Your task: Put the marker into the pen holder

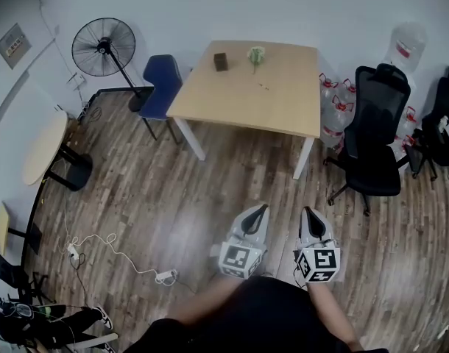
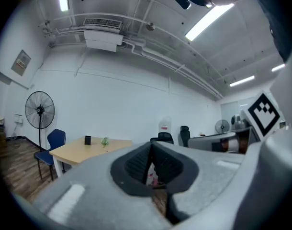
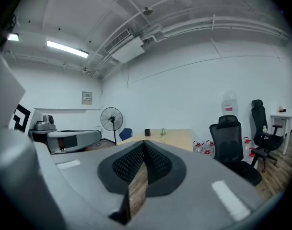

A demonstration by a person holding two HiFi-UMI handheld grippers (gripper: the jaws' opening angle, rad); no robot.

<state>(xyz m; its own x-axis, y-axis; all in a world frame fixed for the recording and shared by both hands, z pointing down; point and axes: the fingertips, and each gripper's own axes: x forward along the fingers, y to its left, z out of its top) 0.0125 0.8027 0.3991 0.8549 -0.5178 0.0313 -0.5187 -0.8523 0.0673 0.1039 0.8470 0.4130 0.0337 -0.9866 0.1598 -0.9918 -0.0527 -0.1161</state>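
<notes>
Dark boxy pen holder [image 1: 221, 62], upright near the far edge of the bench [image 1: 283, 98], small pale green item [image 1: 255, 54] near it, apart, too small to identify

pen holder [image 1: 221, 62] on table [image 1: 283, 101] far edge | fan [image 1: 103, 46] + chair [image 1: 163, 85] L of it | ofc chairs [image 1: 377, 134] R

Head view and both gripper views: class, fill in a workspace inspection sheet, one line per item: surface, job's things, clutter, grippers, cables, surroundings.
Surface: wooden table, mostly bare, well away from both grippers.
Job's things: dark pen holder upright near the table's far edge; no marker can be made out, and the small green item beside it is too small to identify.
Clutter: a few specks on the tabletop.
Grippers: left gripper and right gripper both shut, empty, over the floor.
Cables: white cable with power strips on the floor.
Surroundings: standing fan, blue chair, black office chairs, water bottles, round table.
</notes>
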